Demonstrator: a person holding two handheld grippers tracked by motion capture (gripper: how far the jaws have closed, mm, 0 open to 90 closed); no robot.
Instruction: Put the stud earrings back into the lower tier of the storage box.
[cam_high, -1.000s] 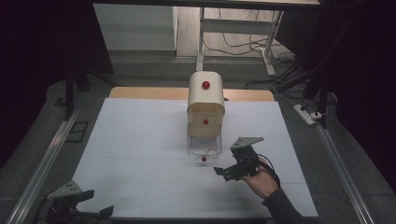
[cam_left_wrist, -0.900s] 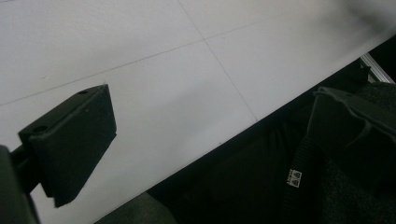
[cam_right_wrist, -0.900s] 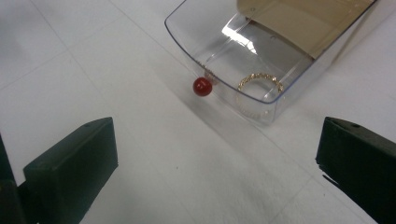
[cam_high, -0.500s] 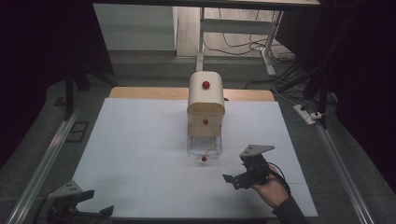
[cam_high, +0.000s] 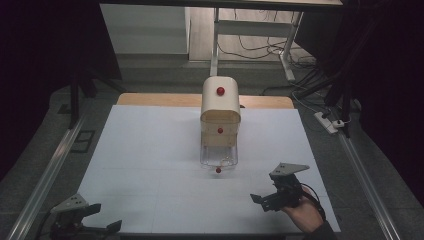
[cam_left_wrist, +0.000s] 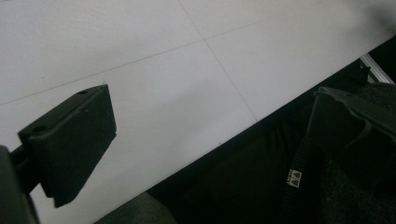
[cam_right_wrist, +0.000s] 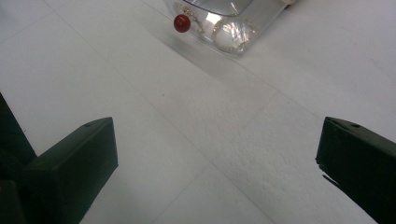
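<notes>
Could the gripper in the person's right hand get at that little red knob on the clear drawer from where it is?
Probably yes. The right gripper hangs open over bare white table, and nothing lies between it and the red knob at the front of the clear drawer, which sits pulled out toward it.

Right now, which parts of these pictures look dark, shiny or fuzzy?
High view: the white table is lit, the room around it nearly black. Right gripper view: glare on the clear drawer, which casts a soft shadow; the near jaws look blurry. Left gripper view: the space past the table edge is dark.
</notes>
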